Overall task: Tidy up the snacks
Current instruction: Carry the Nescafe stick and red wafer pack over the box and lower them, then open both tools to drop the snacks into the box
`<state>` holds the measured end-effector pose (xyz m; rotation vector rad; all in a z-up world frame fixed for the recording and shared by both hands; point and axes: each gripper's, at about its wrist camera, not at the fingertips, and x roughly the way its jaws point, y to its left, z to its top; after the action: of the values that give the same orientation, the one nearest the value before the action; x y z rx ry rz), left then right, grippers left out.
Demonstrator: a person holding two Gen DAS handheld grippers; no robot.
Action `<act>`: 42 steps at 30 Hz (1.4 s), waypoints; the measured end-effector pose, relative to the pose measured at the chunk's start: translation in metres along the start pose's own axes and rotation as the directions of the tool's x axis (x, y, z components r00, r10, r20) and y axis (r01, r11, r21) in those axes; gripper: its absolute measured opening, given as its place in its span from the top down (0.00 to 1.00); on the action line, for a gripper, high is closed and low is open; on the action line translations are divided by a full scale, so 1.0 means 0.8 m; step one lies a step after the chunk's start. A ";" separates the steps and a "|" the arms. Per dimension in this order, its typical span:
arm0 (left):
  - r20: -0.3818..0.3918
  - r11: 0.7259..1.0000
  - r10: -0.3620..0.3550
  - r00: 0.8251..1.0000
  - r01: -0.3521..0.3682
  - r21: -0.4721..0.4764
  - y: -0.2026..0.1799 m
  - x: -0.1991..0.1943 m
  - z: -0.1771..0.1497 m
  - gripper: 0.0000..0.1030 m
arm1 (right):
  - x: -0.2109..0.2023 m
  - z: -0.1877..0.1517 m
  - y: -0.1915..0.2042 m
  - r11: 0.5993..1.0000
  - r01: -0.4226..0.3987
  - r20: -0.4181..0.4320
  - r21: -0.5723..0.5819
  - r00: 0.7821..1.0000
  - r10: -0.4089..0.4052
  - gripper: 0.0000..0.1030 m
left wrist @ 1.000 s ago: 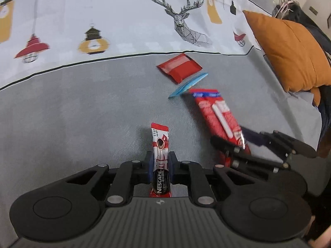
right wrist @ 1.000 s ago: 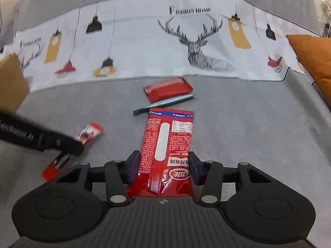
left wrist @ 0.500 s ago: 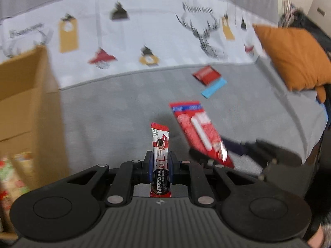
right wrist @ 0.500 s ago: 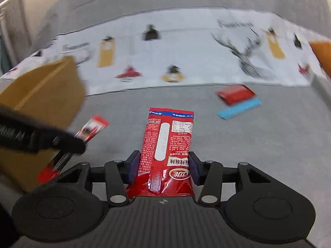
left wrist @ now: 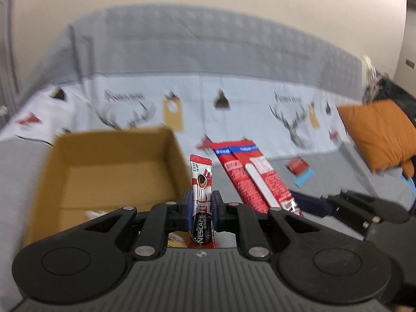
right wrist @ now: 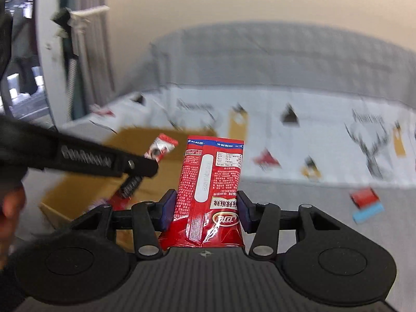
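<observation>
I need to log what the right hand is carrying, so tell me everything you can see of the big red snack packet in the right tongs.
The red snack packet is a long, flat, glossy plastic wrapper with a blue strip at the top edge, white print, a pale oblong panel and a gold-rimmed logo low down. It stands upright, lower end crinkled, clamped at both side edges by the right tongs. Nothing else touches it. It hangs in the air right of the cardboard box.

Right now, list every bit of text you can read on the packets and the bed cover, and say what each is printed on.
"NESCAFE": on the coffee stick held in the left gripper.
Large red snack packet in the right gripper: a logo and blocks of fine print, too small to read.
Bed cover: script lettering near the deer drawings, too blurred to read.
Small red packet and blue strip on the bed: no legible text.
</observation>
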<state>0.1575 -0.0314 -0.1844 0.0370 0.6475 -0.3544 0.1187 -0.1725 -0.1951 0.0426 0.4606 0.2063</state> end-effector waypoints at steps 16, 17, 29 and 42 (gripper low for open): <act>0.148 0.993 0.082 0.986 -0.069 -0.091 0.115 -0.078 0.021 0.85 | 0.012 0.075 0.103 0.990 -0.100 0.073 -0.101 0.991 0.108 0.50; 0.138 0.992 0.090 0.986 -0.076 -0.103 0.122 -0.073 0.018 0.85 | 0.020 0.070 0.105 0.990 -0.104 0.059 -0.096 0.992 0.110 0.50; -0.053 0.983 0.074 0.996 -0.081 -0.163 0.179 0.039 -0.049 0.85 | 0.107 0.006 0.106 0.991 -0.106 -0.139 -0.076 0.986 0.095 0.50; -0.186 0.986 0.046 0.981 -0.075 -0.149 0.200 0.108 -0.091 0.85 | 0.172 -0.044 0.102 0.991 -0.126 -0.281 -0.050 0.954 0.107 0.50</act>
<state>0.2329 0.1025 -0.3064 -0.0603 0.8523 -0.2421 0.2084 -0.0644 -0.2800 -0.0265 0.7322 0.3470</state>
